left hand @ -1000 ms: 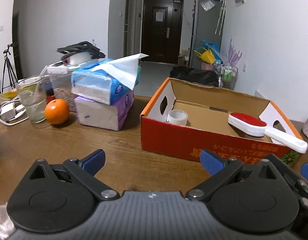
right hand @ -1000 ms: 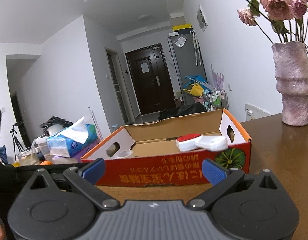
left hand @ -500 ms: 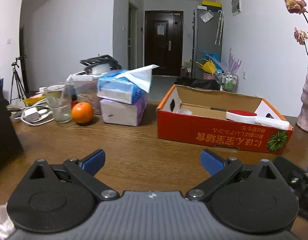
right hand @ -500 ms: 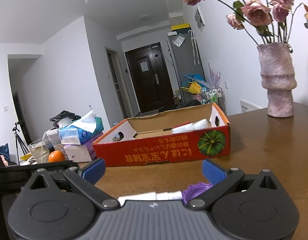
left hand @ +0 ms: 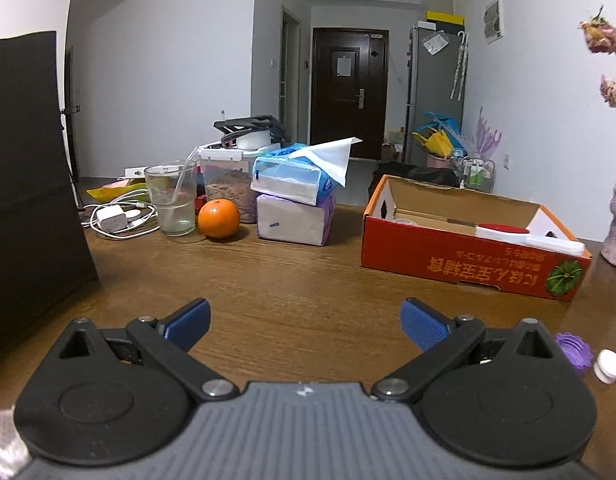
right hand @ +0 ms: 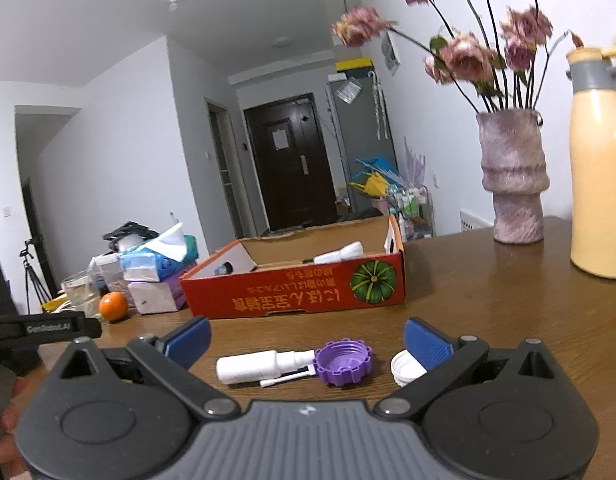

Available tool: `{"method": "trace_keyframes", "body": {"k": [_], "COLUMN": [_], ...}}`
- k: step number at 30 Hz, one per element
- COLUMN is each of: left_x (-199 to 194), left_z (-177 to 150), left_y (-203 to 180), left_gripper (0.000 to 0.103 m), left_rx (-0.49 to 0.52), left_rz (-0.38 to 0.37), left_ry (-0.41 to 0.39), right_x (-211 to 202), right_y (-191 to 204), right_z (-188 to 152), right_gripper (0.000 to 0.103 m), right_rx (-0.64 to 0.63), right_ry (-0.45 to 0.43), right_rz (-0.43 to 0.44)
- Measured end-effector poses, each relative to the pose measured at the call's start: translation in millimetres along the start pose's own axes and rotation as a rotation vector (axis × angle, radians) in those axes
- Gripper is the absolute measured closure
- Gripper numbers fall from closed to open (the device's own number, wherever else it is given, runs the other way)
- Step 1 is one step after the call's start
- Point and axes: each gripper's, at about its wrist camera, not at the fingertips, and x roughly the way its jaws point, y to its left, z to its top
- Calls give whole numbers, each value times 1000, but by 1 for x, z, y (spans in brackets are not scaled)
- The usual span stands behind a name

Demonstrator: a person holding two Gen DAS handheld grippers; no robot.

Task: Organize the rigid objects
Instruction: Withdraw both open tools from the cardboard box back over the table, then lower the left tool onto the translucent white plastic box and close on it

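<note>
Wooden table [right hand: 488, 320], both grippers level and low, left gripper [left hand: 303, 316] and right gripper [right hand: 305, 336] jaws apart, empty

Red box [right hand: 295, 296] with green pumpkin print, purple cap [right hand: 344, 362], white spray bottle [right hand: 253, 366], orange fruit [left hand: 219, 218]

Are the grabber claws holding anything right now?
No. The left gripper and right gripper are both open and empty. The white spray bottle and purple cap lie loose on the table, between the right gripper's fingers.
</note>
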Motion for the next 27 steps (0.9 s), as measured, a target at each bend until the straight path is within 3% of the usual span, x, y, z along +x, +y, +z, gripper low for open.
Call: {"method": "trace_keyframes", "body": {"k": [27], "left_x": [-194], "left_z": [-59], "left_y": [28], "left_gripper": [0], "left_rx": [91], "left_rz": [-131], "left_ry": [-36], "right_x": [-198], "right_y": [27], "right_z": [-16], "right_gripper": [0], "right_rx": [-157], "right_ry": [33], "right_rz": [-26]}}
